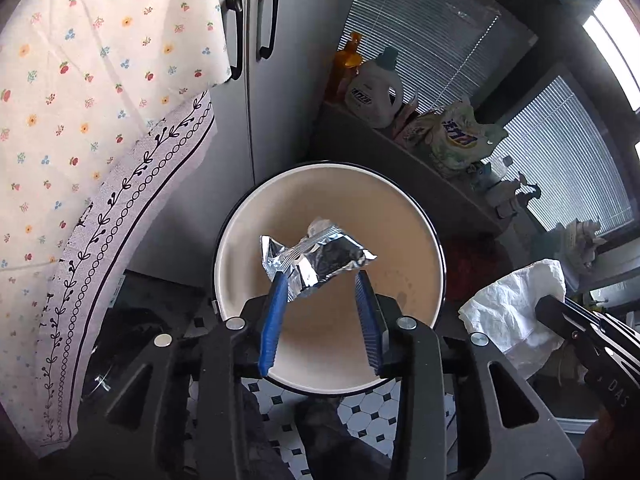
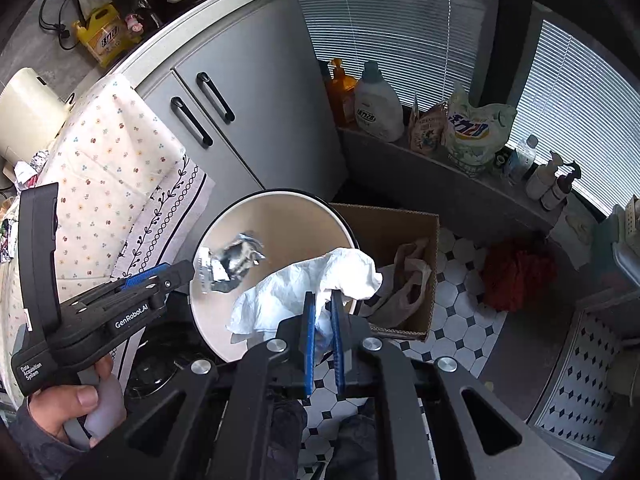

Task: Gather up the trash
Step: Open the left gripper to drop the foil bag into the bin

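Observation:
A round bin with a cream inside and dark rim stands on the tiled floor below both grippers; it also shows in the right wrist view. My left gripper is open, its jaws wide apart. A crumpled silver foil wrapper sits at its fingertips over the bin mouth, and appears blurred in the right wrist view. My right gripper is shut on a crumpled white paper tissue, held over the bin's right rim; the tissue shows in the left wrist view.
A cardboard box holding a plastic bag stands right of the bin. A table with floral cloth is on the left. Grey cabinet doors are behind. Detergent bottles line a ledge. A red cloth lies on the floor.

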Demonstrator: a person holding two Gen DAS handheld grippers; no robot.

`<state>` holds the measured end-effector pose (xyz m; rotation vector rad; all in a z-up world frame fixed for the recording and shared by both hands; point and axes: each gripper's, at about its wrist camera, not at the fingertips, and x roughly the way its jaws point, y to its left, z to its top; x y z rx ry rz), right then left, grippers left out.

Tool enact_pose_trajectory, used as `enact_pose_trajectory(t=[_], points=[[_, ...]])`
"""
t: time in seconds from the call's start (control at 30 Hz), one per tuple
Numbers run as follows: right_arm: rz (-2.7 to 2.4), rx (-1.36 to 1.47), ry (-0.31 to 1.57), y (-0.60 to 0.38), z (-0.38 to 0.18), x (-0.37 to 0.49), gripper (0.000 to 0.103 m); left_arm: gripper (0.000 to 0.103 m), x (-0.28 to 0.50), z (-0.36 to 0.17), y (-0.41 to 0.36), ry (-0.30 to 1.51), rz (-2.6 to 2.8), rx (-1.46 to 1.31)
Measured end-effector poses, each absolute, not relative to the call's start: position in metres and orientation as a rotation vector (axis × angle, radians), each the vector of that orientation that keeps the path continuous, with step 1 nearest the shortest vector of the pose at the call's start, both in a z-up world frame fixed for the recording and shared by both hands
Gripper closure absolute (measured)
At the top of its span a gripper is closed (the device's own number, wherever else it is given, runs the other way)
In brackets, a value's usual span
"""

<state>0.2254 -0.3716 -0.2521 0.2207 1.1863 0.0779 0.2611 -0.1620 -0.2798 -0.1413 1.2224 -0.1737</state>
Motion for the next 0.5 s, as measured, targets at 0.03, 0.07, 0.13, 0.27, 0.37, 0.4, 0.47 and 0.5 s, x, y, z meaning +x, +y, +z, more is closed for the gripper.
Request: enact_pose_trajectory(t=[0.03, 0.07, 0.13, 0.27, 0.37, 0.4, 0.47, 0.5], points=[[0.081, 0.221, 1.188, -0.371, -0.254, 0.227, 0.095, 0.061, 0.262, -0.281, -0.163, 1.221, -0.173, -0.143], [0.084, 0.22, 1.188, -0.368, -0.256, 0.229, 0.095, 0.053, 0.26, -0.28, -0.162, 1.217, -0.169, -0.136], [0.092, 0.219, 1.186, -0.362, -0.259, 0.233, 0.095, 0.045, 0.258, -0.277, -0.157, 1.206, -0.164, -0.133], [0.112, 0.213, 1.183, -0.348, -0.263, 0.243, 0.094, 0.038, 0.257, -0.27, -0.139, 1.194, -0.141, -0.142], [0.127, 0.223, 1.178, -0.337, -0.263, 0.25, 0.09, 0.034, 0.257, -0.264, -0.124, 1.182, -0.109, -0.15], [0.132, 0.23, 1.179, -0.334, -0.263, 0.252, 0.083, 0.033, 0.257, -0.261, -0.12, 1.179, -0.098, -0.151], [0.137, 0.243, 1.17, -0.33, -0.257, 0.253, 0.056, 0.033, 0.257, -0.255, -0.111, 1.174, -0.082, -0.153], [0.133, 0.237, 1.162, -0.328, -0.252, 0.252, 0.051, 0.033, 0.257, -0.251, -0.107, 1.17, -0.076, -0.153]])
